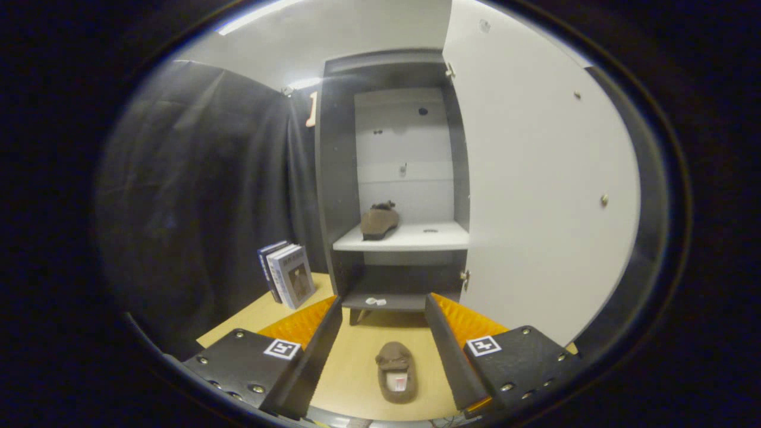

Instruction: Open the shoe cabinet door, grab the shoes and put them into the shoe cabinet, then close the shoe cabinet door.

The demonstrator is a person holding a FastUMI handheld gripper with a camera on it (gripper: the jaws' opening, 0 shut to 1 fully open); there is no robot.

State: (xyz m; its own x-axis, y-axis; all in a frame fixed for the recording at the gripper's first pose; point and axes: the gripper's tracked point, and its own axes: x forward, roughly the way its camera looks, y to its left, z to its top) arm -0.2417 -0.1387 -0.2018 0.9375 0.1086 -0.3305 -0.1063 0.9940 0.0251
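Hand-held gripper (383, 333), fingers spread wide and empty, hovers above a brown suede slipper (396, 373) on the pale wooden bench (351, 368); its mate (379, 221) sits on the white shelf (416, 238) of the dark cabinet, white door (535, 196) open. A skewed descent could nudge the slipper aside.

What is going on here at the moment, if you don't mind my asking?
A person is loading shoes into a shoe cabinet with a handheld gripper. The cabinet door is swung open, and one brown shoe already sits on the white shelf inside. The second brown shoe lies on the wooden floor between the open fingers, not yet gripped. A few books stand to the left of the cabinet.
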